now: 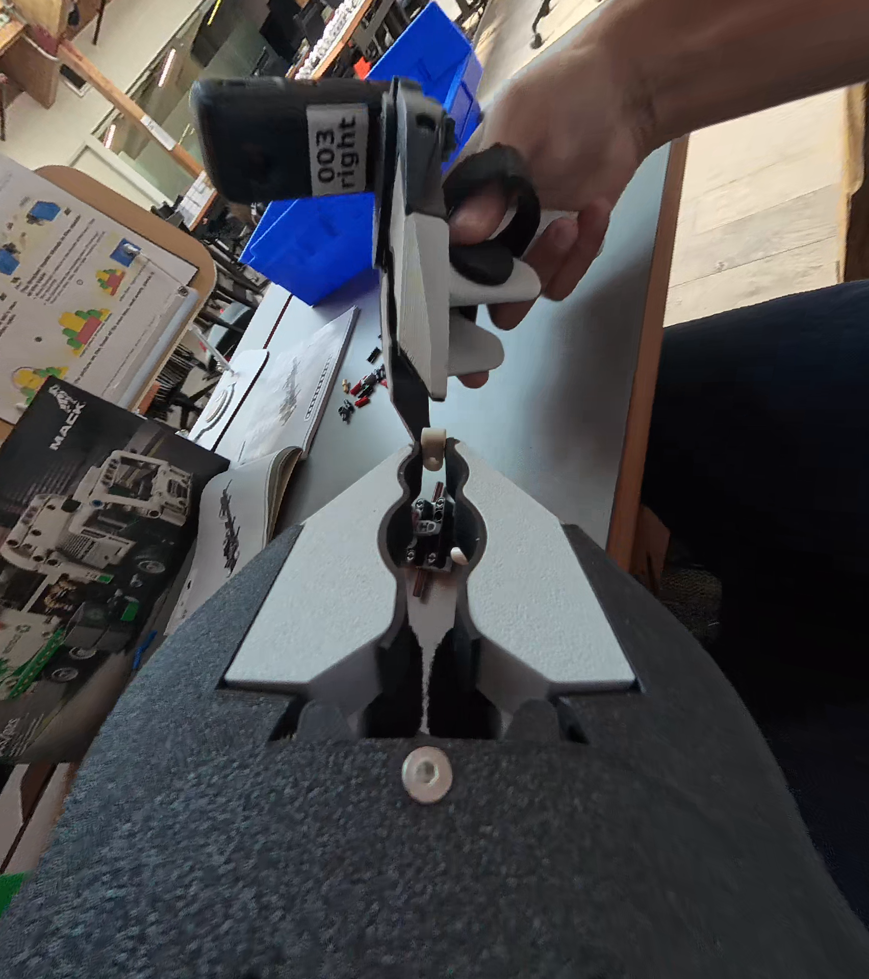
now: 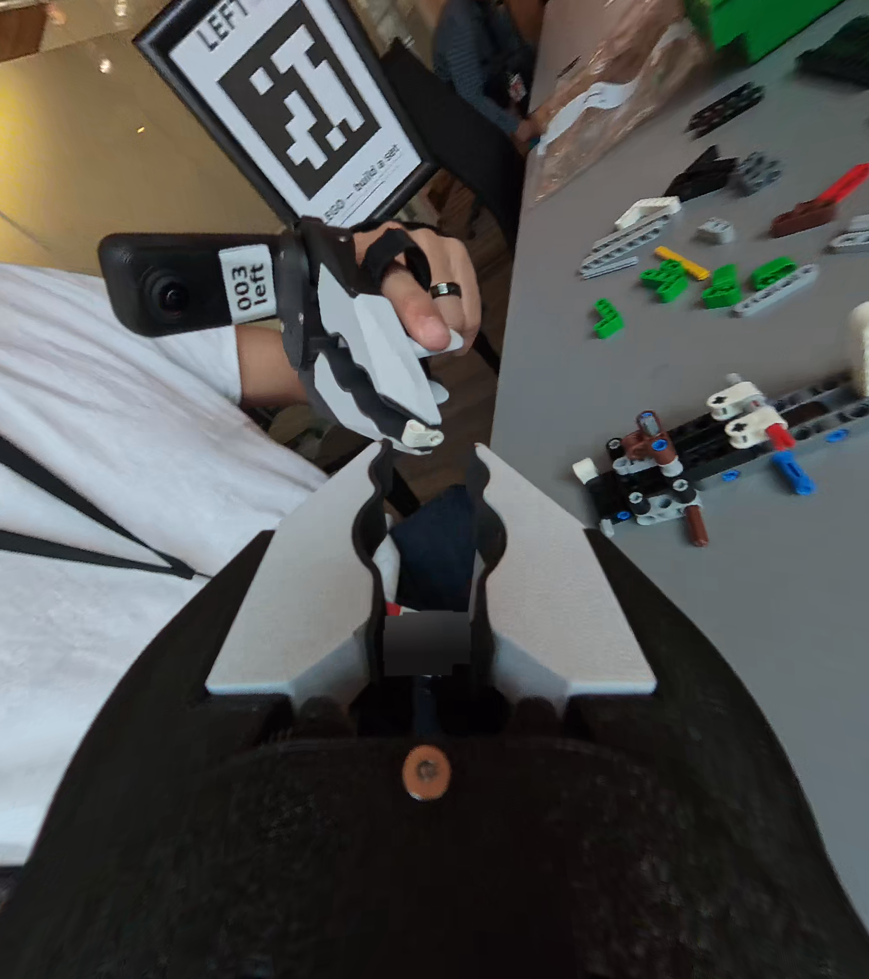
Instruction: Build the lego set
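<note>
Your left gripper (image 1: 433,449) pinches a small cream toy connector (image 1: 432,447) tight between its two tips, up in the air off the edge of the grey table (image 2: 686,662). Your right gripper (image 2: 429,450) sits just beside it with its fingers apart and nothing in them. A half-built toy frame (image 2: 697,461) lies on the table near loose bricks (image 2: 686,281)

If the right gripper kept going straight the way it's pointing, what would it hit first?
Most likely the left gripper and the small white connector piece pinched at its tip, which sit just past the right gripper's open fingertips, slightly left of centre. Depth is hard to judge; beyond them only a dark floor area shows.
</note>
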The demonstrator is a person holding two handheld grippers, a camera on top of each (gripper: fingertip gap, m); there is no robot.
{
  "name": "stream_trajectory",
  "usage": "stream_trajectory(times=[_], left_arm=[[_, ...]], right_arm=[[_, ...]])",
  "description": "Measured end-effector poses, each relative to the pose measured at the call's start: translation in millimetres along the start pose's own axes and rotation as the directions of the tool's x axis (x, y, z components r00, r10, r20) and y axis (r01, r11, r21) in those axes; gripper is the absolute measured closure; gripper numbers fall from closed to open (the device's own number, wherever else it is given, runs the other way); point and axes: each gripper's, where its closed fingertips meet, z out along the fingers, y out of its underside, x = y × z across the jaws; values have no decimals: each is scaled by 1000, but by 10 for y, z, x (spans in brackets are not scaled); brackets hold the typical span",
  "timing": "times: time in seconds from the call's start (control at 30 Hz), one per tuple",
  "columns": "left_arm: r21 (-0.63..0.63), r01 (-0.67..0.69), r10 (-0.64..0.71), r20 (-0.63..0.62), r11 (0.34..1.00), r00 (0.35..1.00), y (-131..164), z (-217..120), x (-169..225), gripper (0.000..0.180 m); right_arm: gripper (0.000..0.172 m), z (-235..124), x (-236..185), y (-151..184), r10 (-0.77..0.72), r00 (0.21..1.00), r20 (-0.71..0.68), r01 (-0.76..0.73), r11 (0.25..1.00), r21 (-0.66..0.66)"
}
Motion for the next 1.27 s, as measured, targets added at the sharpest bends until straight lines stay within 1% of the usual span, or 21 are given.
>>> stream_trajectory(times=[0.1,0.13,0.17,0.23,0.33,0.37,0.43,0.53,0.7,0.77,0.83,0.9,0.93,1.0,1.07,1.1,1.17,1.27], left_arm=[[-30,-16,18,56,999,998,84,58,-14,174],[-41,-20,23,66,999,998,113,81,-15,174],[-54,-27,31,80,998,996,141,100,-25,174],[-80,-32,39,85,996,996,198,129,-28,175],[-71,-22,27,71,997,997,193,147,-3,175],[-71,-32,38,76,997,996,183,152,-1,175],[-98,-55,64,89,994,994,213,169,-5,175],[-112,-48,59,95,993,994,239,189,-10,175],[-125,-63,75,95,990,993,253,188,9,175],[-125,-22,32,79,992,996,286,190,40,175],[-165,33,-24,56,986,998,407,181,60,170],[-215,128,-134,-13,968,991,565,167,123,158],[-232,182,-197,-47,956,979,628,159,147,156],[-254,263,-301,-127,931,945,695,145,204,150],[-222,300,-336,-148,928,930,654,140,141,154],[-212,313,-351,-173,926,920,625,142,135,155],[-244,328,-382,-219,913,898,645,171,160,156],[-274,306,-371,-231,912,899,716,223,162,159]], right_arm=[[145,31,63,-35,-16,991,-133,27,997,79],[147,48,114,-23,1,984,-181,17,995,98],[148,75,135,8,18,979,-201,3,994,106],[152,100,165,40,34,974,-225,-5,992,128],[157,40,236,-2,35,960,-277,16,984,180],[157,44,228,-10,42,963,-267,11,981,192],[157,70,234,22,71,965,-251,-25,983,183],[156,67,265,51,69,957,-280,-23,986,163],[162,96,290,68,58,945,-323,-9,989,150],[164,92,299,102,100,939,-330,-54,988,146],[165,28,378,159,145,908,-394,-94,985,145],[165,-57,458,250,202,866,-457,-155,978,139],[165,-89,477,286,231,848,-477,-187,972,139],[165,-113,490,352,330,813,-480,-301,943,140],[165,-121,504,342,376,801,-466,-350,926,144],[165,-142,547,353,380,784,-490,-364,922,134],[166,-188,648,413,371,734,-569,-391,916,92],[166,-156,704,439,405,687,-604,-463,884,67]])
